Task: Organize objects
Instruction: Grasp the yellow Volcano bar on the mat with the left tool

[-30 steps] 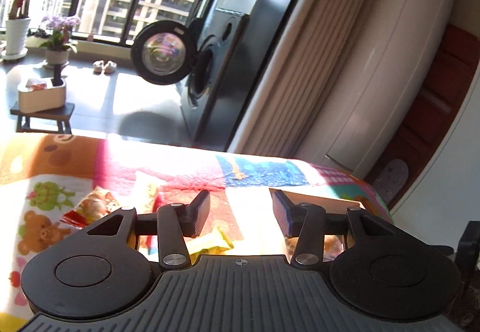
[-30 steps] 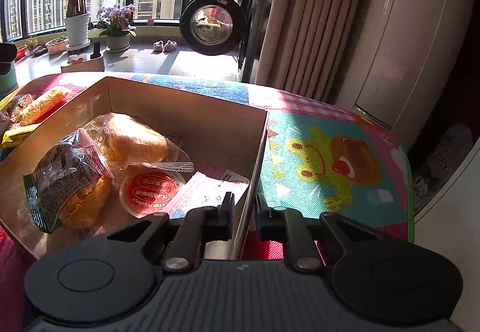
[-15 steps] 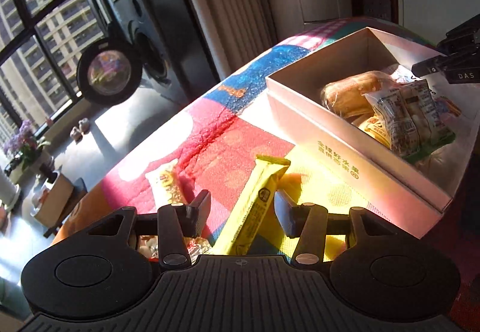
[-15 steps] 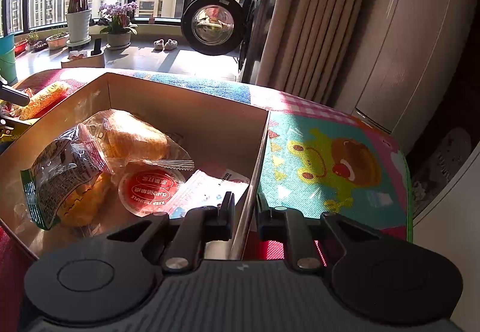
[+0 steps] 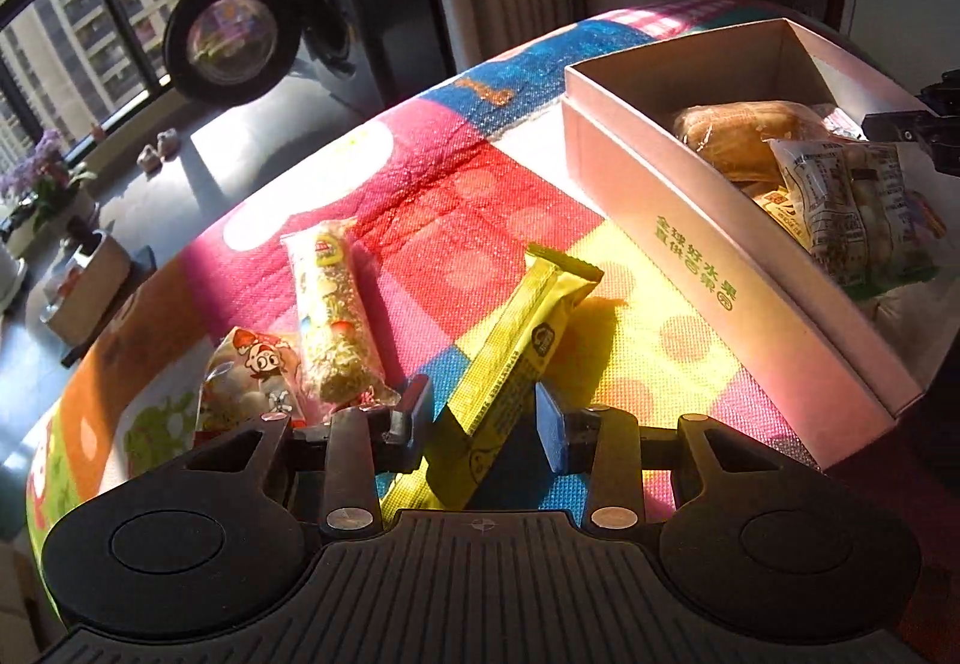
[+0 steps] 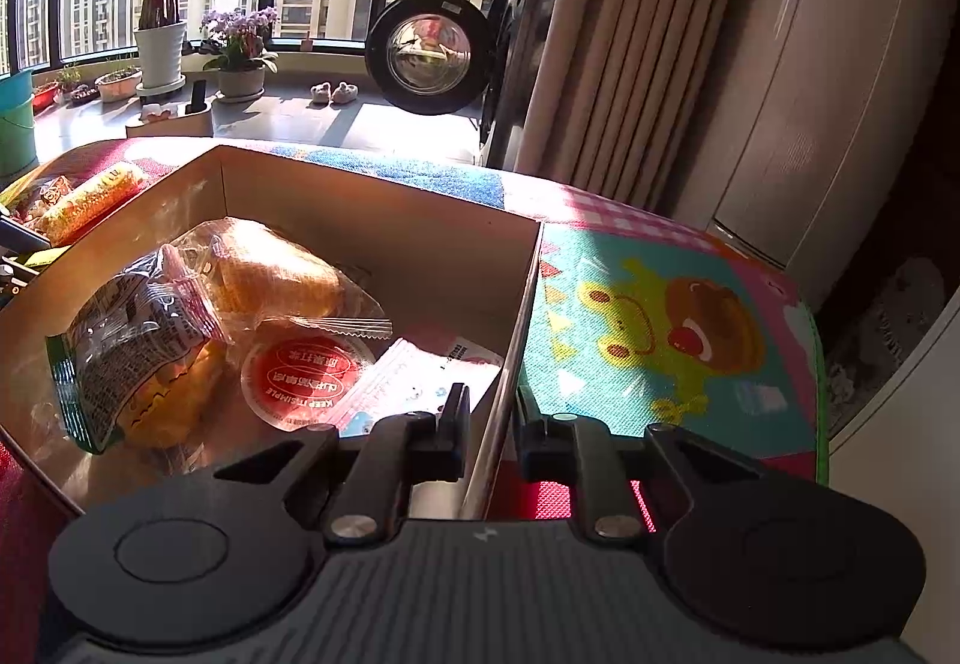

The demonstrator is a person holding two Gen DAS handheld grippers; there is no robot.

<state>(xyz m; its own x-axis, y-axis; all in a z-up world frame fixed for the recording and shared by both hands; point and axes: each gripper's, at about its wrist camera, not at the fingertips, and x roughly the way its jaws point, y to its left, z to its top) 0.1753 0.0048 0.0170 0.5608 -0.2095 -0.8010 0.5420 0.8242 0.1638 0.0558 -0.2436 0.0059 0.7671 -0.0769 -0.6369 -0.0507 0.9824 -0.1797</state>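
A yellow snack bar (image 5: 522,340) lies on the colourful mat, its near end between the fingers of my left gripper (image 5: 483,424), which is open around it. Left of it lie a corn-patterned snack pack (image 5: 330,316) and a cartoon candy bag (image 5: 252,370). The cardboard box (image 5: 720,268) stands to the right and holds wrapped bread (image 6: 270,274), a dark printed bag (image 6: 126,346), a red-lidded cup (image 6: 300,376) and a pale packet (image 6: 396,388). My right gripper (image 6: 489,424) is shut on the box's right wall (image 6: 522,316), one finger inside and one outside.
The mat (image 6: 660,328) with a frog print covers the table, whose right edge drops off near a white cabinet (image 6: 840,94). Beyond it stand curtains (image 6: 612,34), a washing machine with its round door (image 6: 429,58) open, and potted plants (image 6: 159,46) by the window.
My left gripper swung down from facing the room to the table and moved in over the yellow bar, which now sits between its fingers. The right gripper and box stayed put.
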